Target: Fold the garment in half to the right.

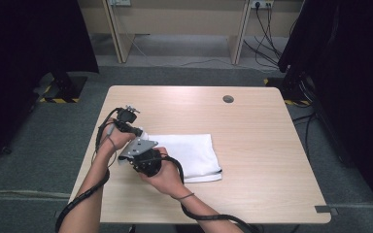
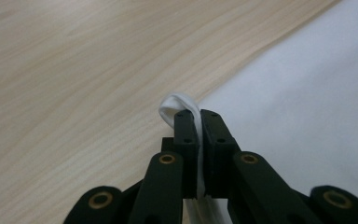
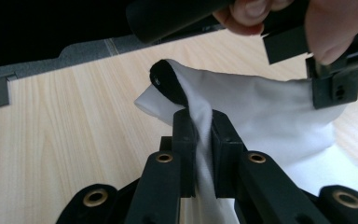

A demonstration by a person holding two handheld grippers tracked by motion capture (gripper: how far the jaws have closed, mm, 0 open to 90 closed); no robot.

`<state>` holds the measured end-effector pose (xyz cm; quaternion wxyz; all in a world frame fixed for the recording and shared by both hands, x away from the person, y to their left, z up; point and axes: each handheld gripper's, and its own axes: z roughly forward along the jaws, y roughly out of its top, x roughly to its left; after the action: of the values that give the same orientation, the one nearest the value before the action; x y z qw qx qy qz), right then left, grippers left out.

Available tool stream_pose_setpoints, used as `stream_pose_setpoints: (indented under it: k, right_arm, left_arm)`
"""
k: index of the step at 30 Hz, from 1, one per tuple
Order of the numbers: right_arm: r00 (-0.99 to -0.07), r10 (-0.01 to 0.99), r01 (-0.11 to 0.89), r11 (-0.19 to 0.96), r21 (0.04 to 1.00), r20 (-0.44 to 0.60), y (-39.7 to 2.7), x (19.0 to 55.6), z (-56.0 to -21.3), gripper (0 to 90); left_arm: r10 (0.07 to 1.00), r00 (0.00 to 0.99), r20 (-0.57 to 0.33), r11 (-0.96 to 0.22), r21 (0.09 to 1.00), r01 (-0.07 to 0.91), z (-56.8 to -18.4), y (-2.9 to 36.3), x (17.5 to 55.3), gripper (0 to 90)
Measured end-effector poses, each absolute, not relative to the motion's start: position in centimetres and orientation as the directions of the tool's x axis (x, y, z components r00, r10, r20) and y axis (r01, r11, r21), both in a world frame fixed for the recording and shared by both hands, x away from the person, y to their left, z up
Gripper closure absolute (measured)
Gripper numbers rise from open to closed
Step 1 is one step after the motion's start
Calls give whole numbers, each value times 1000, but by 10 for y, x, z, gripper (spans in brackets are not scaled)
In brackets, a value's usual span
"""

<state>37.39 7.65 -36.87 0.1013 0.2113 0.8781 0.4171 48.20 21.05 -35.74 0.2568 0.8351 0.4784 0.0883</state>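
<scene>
At the near left corner of the table [image 1: 272, 194], I have my left gripper [image 2: 198, 122] and right gripper [image 3: 199, 122] both pinching the left edge of the white cloth [image 1: 189, 153], gripped and just raised, the folding itself not yet done.

The tabletop [image 1: 262, 160] lies bare to the right of the white cloth [image 1: 194, 150] and beyond it, with only a small round grommet [image 1: 228, 99] near the far edge. At the cloth's left end, both hand-held grippers crowd close together.

Light wooden table [image 1: 252, 145]; grey carpet floor [image 1: 39, 150] around.
</scene>
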Motion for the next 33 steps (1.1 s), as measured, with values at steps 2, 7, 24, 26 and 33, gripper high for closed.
stream_pose_setpoints:
  k: [2,7,24,26,33]
  right_arm:
    - [-887,461,286,548,786,1,72,375,-364,832]
    - [-882,471,294,518,803,19,63,376,-356,832]
    - [-863,505,296,469,832,22,18,378,-335,832]
    - [-860,510,296,468,833,19,14,379,-334,832]
    - [-851,525,295,459,838,12,1,378,-329,832]
  left_arm:
    - [844,528,-97,-412,514,752,-353,208,483,856]
    - [843,530,-90,-416,516,749,-343,201,485,858]
    - [831,551,-72,-440,522,731,-317,170,493,856]
    - [829,555,-71,-445,519,730,-316,165,494,855]
    - [818,571,-69,-459,519,721,-312,149,498,854]
